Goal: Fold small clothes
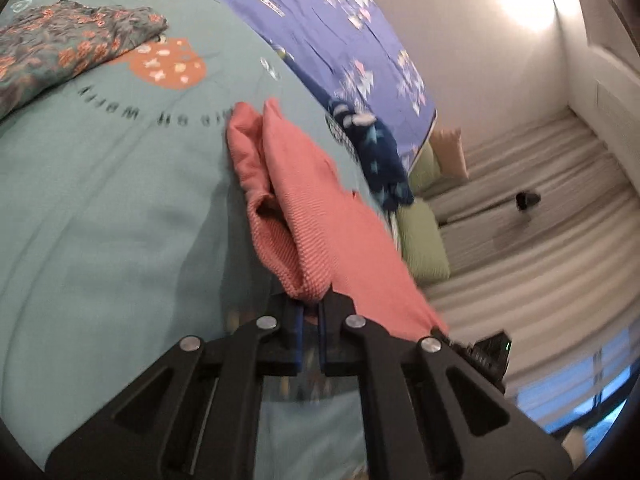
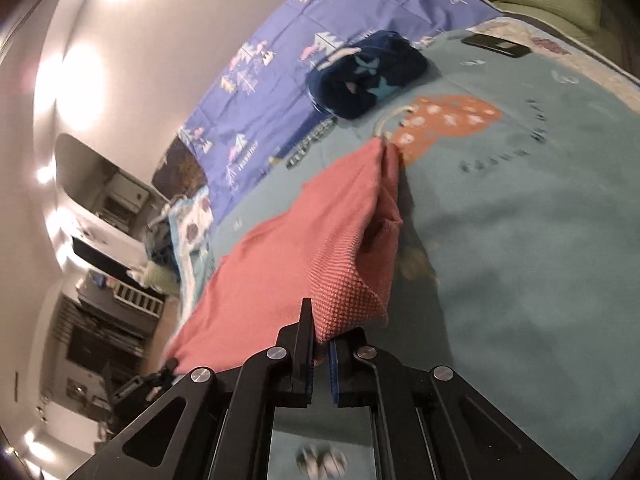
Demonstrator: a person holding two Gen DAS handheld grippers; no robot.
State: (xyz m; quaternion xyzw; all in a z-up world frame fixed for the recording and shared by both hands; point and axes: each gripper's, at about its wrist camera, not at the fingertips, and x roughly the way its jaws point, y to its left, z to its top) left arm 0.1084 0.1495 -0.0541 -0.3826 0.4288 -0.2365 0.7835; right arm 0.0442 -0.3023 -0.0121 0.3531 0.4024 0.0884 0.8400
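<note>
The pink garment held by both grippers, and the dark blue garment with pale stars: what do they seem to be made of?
The pink garment looks like a knitted, probably cotton fabric, matte: a fine waffle-like texture shows near the right gripper and the left gripper. The dark blue garment with pale stars looks soft and plush, perhaps fleece; blur leaves it open.

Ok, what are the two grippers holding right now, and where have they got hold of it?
Both hold the pink garment. The left gripper pinches a bunched edge at one end; the right gripper pinches a corner at the other, the cloth stretched between them.
</note>
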